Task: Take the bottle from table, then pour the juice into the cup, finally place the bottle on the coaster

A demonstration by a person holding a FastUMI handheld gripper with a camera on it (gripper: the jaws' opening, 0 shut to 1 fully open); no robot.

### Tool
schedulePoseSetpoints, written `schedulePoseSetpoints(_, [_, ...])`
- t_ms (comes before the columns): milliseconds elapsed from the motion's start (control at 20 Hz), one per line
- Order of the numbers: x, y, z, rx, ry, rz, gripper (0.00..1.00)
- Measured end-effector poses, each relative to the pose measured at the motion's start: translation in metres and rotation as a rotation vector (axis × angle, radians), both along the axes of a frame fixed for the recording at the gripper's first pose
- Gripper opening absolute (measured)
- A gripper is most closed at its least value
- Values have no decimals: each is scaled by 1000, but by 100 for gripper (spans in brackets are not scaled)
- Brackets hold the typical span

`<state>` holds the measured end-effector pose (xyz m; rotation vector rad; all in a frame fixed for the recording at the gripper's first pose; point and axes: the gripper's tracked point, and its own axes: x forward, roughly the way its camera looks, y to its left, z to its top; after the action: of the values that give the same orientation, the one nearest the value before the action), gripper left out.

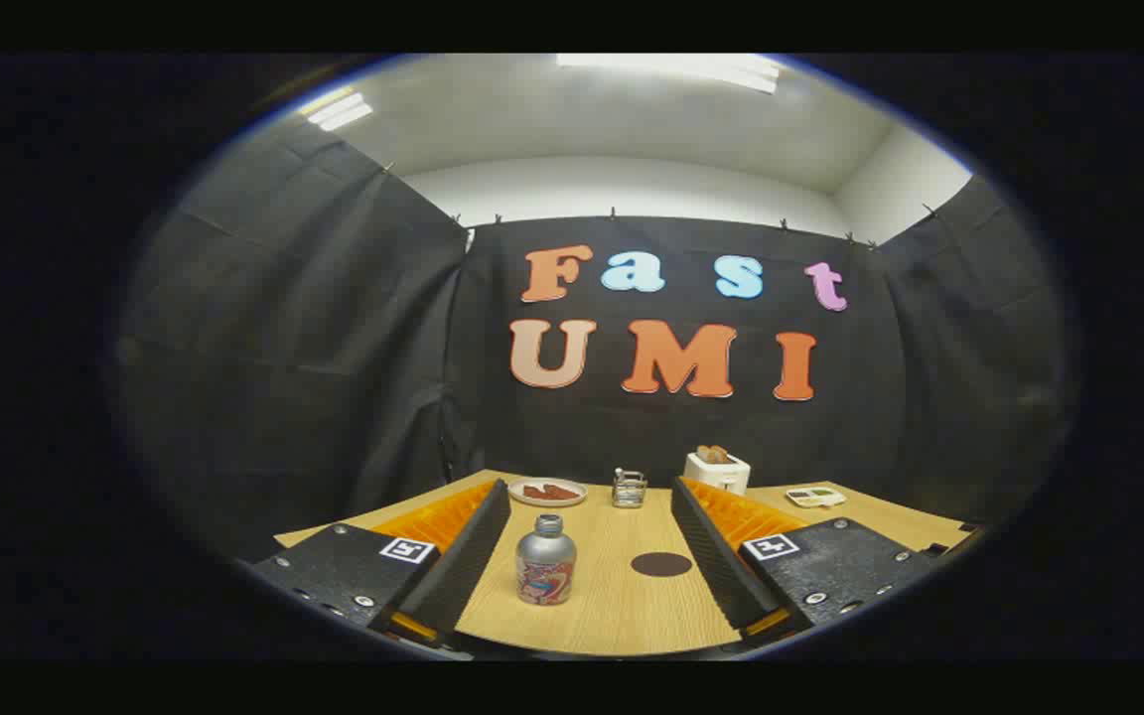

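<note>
A small silver bottle [545,561] with a red and blue label stands upright on the wooden table [622,606], its cap off. It sits between my two fingers, closer to the left finger [463,561] and touching neither. A dark round coaster [661,564] lies flat to the bottle's right, just inside the right finger [716,556]. A clear glass cup [629,488] stands farther back, beyond the fingertips. My gripper [590,489] is open wide, with nothing held.
A white plate [548,492] with brown food lies at the back, left of the cup. A white toaster [717,469] with bread stands behind the right finger. A small flat tray [815,497] lies at the far right. Black cloth walls close the booth.
</note>
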<state>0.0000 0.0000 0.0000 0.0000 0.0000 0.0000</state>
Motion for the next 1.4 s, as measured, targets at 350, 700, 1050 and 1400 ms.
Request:
schedulePoseSetpoints(350, [0,-8,4,9,-17,-11,97])
schedulePoseSetpoints(700, [3,-4,2,22,-25,-18,97])
schedulePoseSetpoints(1050, [11,7,-12,35,-53,-34,97])
schedulePoseSetpoints(1400, [44,18,-63,91,-2,-57,97])
